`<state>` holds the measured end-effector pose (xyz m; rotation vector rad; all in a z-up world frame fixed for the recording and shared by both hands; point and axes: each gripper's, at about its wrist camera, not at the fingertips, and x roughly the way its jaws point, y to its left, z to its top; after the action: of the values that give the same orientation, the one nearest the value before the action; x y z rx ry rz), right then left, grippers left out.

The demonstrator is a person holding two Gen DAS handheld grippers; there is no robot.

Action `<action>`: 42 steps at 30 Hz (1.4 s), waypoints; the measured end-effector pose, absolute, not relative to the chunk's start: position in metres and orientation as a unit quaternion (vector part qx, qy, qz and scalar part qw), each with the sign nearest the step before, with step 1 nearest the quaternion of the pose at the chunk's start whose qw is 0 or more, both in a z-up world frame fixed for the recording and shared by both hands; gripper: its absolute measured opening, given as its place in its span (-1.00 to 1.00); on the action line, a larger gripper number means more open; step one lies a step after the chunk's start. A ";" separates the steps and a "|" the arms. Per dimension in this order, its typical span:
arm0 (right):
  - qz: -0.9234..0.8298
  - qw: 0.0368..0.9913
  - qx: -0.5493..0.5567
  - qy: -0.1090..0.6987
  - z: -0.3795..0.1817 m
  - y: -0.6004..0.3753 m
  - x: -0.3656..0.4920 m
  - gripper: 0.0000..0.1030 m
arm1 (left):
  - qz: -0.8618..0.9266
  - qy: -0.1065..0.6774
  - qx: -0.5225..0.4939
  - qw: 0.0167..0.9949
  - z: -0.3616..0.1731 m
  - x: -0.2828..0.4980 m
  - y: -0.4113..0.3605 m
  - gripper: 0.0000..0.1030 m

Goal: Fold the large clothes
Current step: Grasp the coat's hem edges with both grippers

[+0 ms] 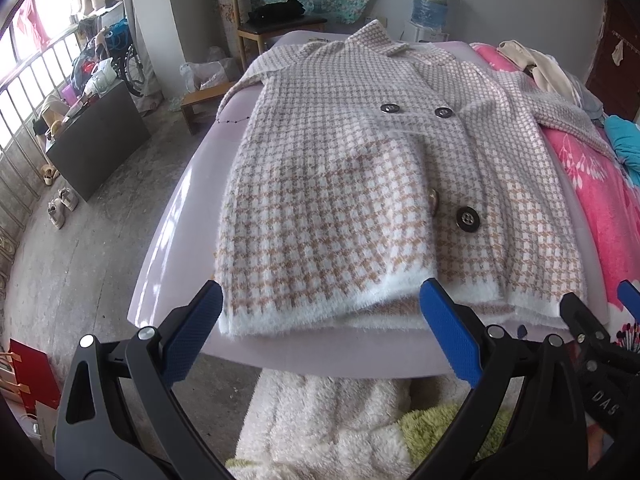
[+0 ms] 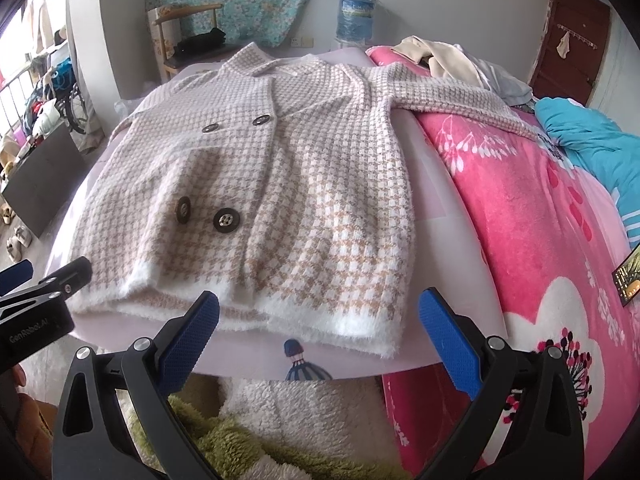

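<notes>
A fuzzy beige-and-white houndstooth coat [image 1: 340, 184] with dark buttons lies flat, front up, on a pale lilac sheet [image 1: 168, 248] on the bed; its white hem faces me and its collar points away. It also shows in the right wrist view [image 2: 280, 184], with one sleeve stretched right over the pink blanket [image 2: 540, 240]. My left gripper [image 1: 322, 320] is open and empty, just short of the hem's left part. My right gripper [image 2: 320, 320] is open and empty, just short of the hem's right part. Each gripper shows at the edge of the other's view.
A pink flowered blanket [image 1: 600, 184] covers the bed's right side, with a blue garment [image 2: 592, 140] and cream clothes [image 2: 440, 60] on it. A wooden chair [image 1: 276, 20] and a water jug [image 1: 430, 0] stand behind the bed. A dark cabinet [image 1: 96, 136] and shoes stand on the floor at left.
</notes>
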<state>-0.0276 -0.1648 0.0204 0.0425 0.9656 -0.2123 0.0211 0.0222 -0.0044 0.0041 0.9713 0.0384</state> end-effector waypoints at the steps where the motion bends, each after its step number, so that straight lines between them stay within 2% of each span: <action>1: -0.103 0.881 0.023 0.462 0.020 -0.167 -0.025 0.89 | 0.019 0.466 0.003 0.885 -0.005 0.024 0.023 0.85; 6: -0.105 0.892 0.025 0.440 0.022 -0.181 -0.012 0.89 | -0.005 0.464 -0.018 0.886 -0.010 0.046 0.035 0.85; 12: -0.077 0.900 0.011 0.428 0.018 -0.197 0.005 0.89 | -0.047 0.412 -0.024 0.910 -0.007 0.058 0.039 0.85; 22: -0.077 0.907 0.030 0.412 0.012 -0.239 0.020 0.89 | -0.072 0.416 -0.062 0.904 -0.011 0.086 0.042 0.85; 30: -0.047 0.875 0.150 0.458 -0.015 -0.308 0.025 0.88 | -0.007 0.418 -0.031 0.908 -0.025 0.088 0.079 0.85; 35: -0.022 0.852 0.200 0.483 -0.036 -0.318 0.032 0.60 | 0.029 0.450 -0.049 0.891 -0.046 0.096 0.107 0.84; 37: -0.012 0.841 0.218 0.494 -0.044 -0.318 0.032 0.42 | 0.027 0.459 -0.055 0.886 -0.052 0.099 0.111 0.73; 39: -0.001 0.833 0.236 0.500 -0.051 -0.317 0.030 0.30 | 0.016 0.478 -0.059 0.876 -0.060 0.101 0.113 0.47; 42: 0.012 0.827 0.240 0.508 -0.053 -0.312 0.026 0.11 | 0.008 0.496 -0.078 0.865 -0.069 0.100 0.118 0.29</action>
<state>0.0262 -0.3119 -0.0533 0.5090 1.0789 0.0258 0.1003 0.1183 -0.0693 -0.1630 1.0394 0.0162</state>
